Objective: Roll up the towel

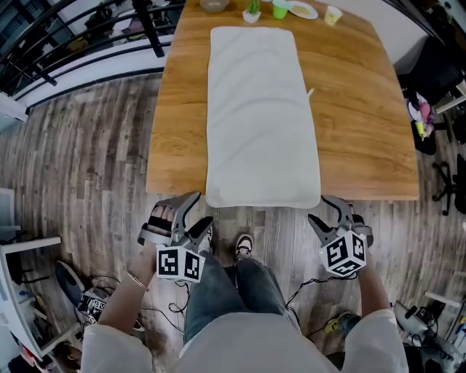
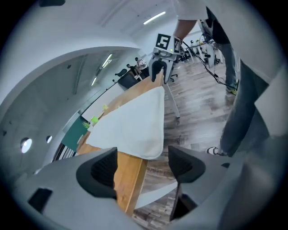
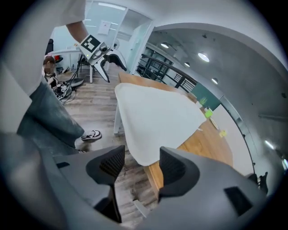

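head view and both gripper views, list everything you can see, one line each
towel: 1, white, flat lengthwise on the table, near end just over the near edge
table: 1, light wood, centre
bowl: 1, brownish, far end of table
plant pot: 1, white with green plant, far end
cup: 1, green, far end
plate: 1, pale, far end
small cup: 1, pale yellow, far right corner
railing: 1, black, upper left
floor: grey wood planks
shoe: 1 seen, white and black, below the table edge
legs: 2, blue jeans
left gripper: 1, grey, open, empty, near the towel's left corner
right gripper: 1, grey, open, empty, near the right corner
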`<state>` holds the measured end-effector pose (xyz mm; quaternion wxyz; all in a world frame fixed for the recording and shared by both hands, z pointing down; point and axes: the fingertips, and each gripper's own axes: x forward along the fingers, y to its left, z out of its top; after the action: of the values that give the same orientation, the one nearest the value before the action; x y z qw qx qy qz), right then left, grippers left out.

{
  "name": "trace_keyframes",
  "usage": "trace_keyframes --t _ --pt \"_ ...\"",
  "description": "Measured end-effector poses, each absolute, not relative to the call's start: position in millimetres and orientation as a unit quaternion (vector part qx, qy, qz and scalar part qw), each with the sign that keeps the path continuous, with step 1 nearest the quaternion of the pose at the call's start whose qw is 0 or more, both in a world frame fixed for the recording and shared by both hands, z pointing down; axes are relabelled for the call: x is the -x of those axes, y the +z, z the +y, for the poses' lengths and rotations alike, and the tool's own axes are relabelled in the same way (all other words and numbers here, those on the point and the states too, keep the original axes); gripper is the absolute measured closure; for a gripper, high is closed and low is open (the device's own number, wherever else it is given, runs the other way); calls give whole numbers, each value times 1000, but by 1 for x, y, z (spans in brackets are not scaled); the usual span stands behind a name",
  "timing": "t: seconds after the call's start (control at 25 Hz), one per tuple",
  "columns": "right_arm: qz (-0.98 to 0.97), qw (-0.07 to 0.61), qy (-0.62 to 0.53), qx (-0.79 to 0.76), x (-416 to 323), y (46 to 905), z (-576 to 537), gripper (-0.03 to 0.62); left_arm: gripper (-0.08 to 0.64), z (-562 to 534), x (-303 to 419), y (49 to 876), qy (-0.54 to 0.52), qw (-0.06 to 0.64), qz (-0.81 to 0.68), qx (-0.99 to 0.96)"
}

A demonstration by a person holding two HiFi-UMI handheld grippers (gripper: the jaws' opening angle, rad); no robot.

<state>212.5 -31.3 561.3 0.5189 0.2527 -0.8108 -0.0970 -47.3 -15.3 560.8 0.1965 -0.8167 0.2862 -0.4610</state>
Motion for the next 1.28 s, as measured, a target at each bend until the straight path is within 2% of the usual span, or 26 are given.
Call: trace_keyframes --t 0.28,0.44,0.56,0.72,0.84,1.08,1.2,1.28 --pt "-785 552 -171 -223 -220 588 -40 368 225 -21 33 582 -466 247 261 809" --pt "-782 550 -188 -226 -225 600 -38 383 225 -21 26 593 -465 274 257 802" --pt "-780 542 -207 -235 -225 602 -37 390 227 -20 24 600 -469 319 260 781" --pt "-779 533 -225 -240 -224 603 -40 411 319 -27 22 602 -462 363 291 755" --pt "-782 529 -219 -247 -220 598 -42 429 342 -27 21 604 -460 363 296 754" --pt "-783 522 -229 -249 -216 593 -45 492 440 -29 24 601 -461 378 298 746" --pt "-783 518 -237 -251 -215 589 -46 545 490 -30 22 596 -457 382 298 746" --pt "-784 517 -239 -247 -214 589 -46 554 500 -29 21 593 -456 380 294 750"
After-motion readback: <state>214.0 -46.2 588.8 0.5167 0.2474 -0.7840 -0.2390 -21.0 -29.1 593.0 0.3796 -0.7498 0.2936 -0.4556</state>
